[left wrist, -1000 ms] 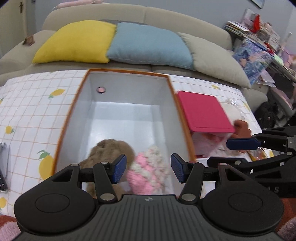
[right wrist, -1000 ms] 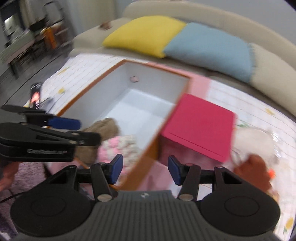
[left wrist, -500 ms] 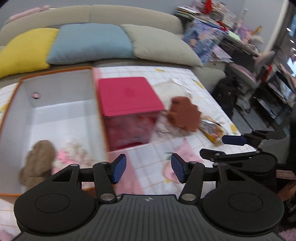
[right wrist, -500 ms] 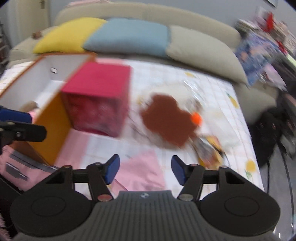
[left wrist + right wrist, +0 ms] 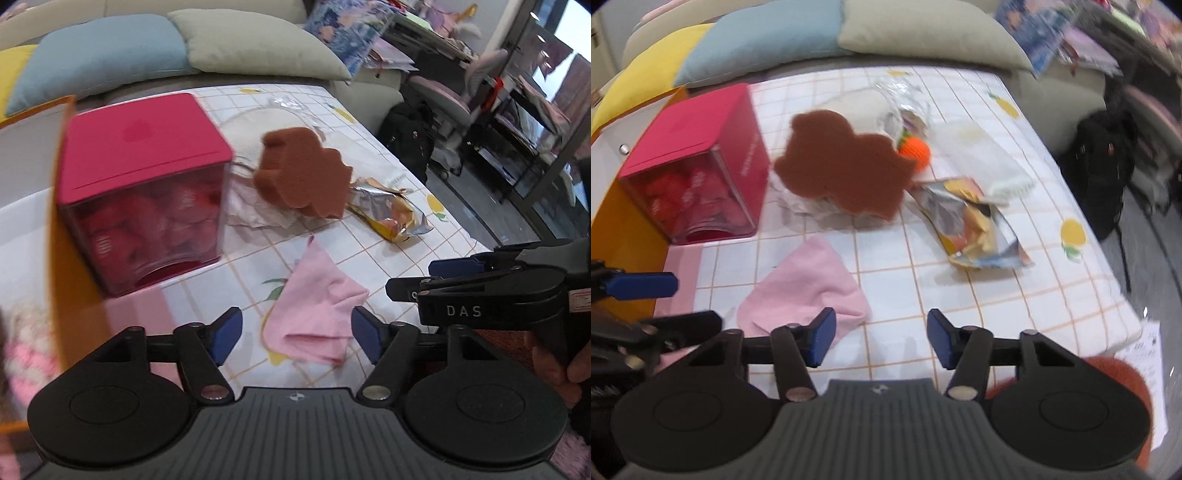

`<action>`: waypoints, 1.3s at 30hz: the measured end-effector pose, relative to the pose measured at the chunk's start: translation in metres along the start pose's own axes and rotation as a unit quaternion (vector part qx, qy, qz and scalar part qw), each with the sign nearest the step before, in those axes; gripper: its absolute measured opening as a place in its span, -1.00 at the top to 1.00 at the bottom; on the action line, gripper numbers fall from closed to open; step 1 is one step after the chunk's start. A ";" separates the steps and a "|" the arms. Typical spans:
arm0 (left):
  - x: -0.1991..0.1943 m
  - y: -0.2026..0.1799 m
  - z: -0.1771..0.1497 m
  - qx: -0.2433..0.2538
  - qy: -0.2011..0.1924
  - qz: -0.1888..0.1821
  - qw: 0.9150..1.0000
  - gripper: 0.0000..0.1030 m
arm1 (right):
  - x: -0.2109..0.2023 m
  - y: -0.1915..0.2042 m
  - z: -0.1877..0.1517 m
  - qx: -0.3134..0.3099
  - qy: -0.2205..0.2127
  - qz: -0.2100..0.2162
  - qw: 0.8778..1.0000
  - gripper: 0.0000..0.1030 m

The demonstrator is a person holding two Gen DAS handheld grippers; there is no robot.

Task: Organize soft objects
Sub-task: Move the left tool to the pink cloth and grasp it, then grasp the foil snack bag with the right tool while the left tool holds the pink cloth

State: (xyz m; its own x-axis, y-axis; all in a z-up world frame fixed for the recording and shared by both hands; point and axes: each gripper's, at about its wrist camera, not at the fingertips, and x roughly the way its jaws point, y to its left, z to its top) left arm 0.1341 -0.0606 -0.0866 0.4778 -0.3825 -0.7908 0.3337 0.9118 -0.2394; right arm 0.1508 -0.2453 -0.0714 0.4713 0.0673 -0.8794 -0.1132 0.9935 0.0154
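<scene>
A pink cloth (image 5: 317, 306) (image 5: 809, 291) lies crumpled on the checked tablecloth just ahead of both grippers. A brown bear-shaped sponge (image 5: 303, 177) (image 5: 842, 170) lies farther back beside a small orange knitted ball (image 5: 914, 151). My left gripper (image 5: 297, 338) is open and empty above the near edge of the cloth. My right gripper (image 5: 879, 341) is open and empty, just right of the cloth. The orange-walled storage box (image 5: 62, 236) (image 5: 624, 229) stands at the left, with a pink and white plush (image 5: 26, 354) at its edge.
A red-lidded clear cube box (image 5: 144, 192) (image 5: 698, 170) stands against the storage box. A torn foil snack wrapper (image 5: 391, 214) (image 5: 975, 225) and clear plastic bags (image 5: 979, 155) lie right of the sponge. Sofa cushions (image 5: 255, 40) sit behind; the table edge (image 5: 1123, 295) falls off at right.
Both grippers swung right, away from the storage box and its plush toys, and now face the pink cloth and brown sponge. Both stayed open.
</scene>
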 end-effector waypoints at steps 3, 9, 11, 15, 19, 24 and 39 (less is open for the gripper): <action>0.022 -0.005 0.004 0.010 0.013 -0.001 1.000 -0.57 | 0.010 -0.009 0.002 0.027 0.017 -0.002 0.999 0.05; 0.054 -0.019 0.009 0.032 0.035 0.001 0.999 -0.57 | 0.024 -0.029 0.003 0.092 0.036 -0.001 0.995 0.19; 0.062 -0.023 0.010 0.038 0.044 0.003 0.998 -0.57 | 0.028 -0.035 0.004 0.110 0.041 0.008 0.993 0.19; 0.075 -0.029 0.008 0.051 0.063 0.012 0.997 -0.57 | 0.031 -0.039 0.005 0.123 0.039 0.015 0.992 0.19; 0.079 -0.042 0.005 0.092 0.055 0.035 0.994 -0.47 | 0.035 -0.040 0.006 0.129 0.043 0.023 0.990 0.19; 0.078 -0.054 0.002 0.127 0.050 0.050 0.989 -0.05 | 0.029 -0.039 0.008 0.124 0.032 0.021 0.991 0.19; 0.069 -0.051 0.018 0.093 0.040 0.058 0.993 0.91 | 0.033 -0.057 0.045 -0.010 -0.031 -0.074 0.997 -0.30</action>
State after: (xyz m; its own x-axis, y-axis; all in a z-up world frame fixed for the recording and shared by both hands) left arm 0.1649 -0.1356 -0.1184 0.4588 -0.2572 -0.8505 0.4281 0.9027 -0.0421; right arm 0.2124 -0.2958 -0.0796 0.5370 -0.0739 -0.8404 -0.0558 0.9909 -0.1228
